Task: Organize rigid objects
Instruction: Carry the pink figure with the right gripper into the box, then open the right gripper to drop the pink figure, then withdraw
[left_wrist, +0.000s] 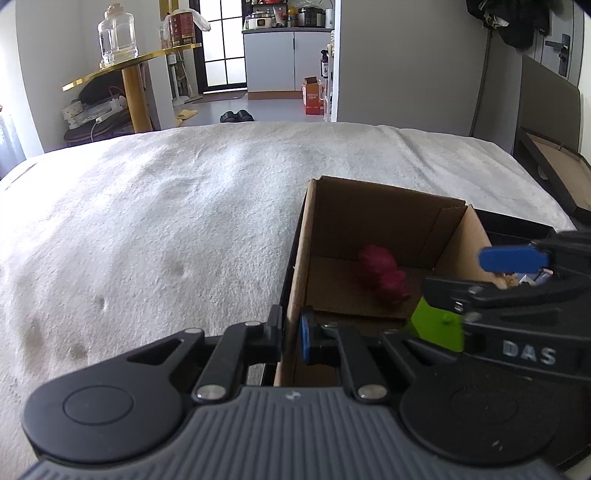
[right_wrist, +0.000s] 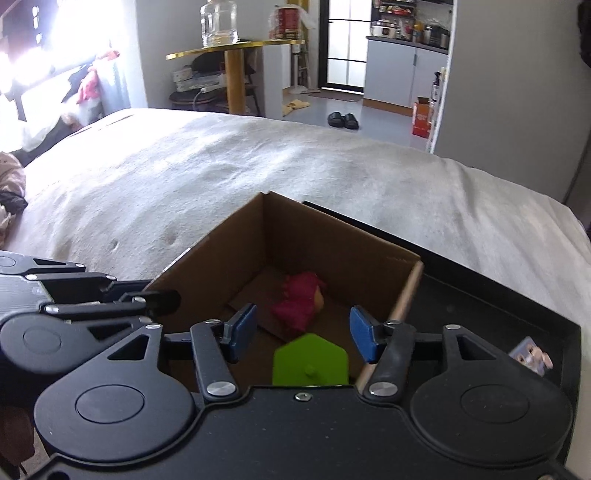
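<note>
Judging by the box (right_wrist: 332, 240), the sorting is partly done: a red toy (right_wrist: 301, 299) lies on its floor, centre of the right wrist frame, and a green block (right_wrist: 310, 360) sits just below it, between the parted pads (right_wrist: 242, 328) of the right gripper (right_wrist: 301, 334). The pads stand clear of the block, so it looks released into the box, though its resting spot is hidden by the gripper body. The left gripper (left_wrist: 290, 338), low centre in its own frame, is clamped on the box's near wall, apparently steadying it. Still outside, on the black tray (right_wrist: 480, 295) at lower right, lies a small pale figure (right_wrist: 532, 356); that seems left to collect. The bed (left_wrist: 166, 221) shows nothing else to gather.
</note>
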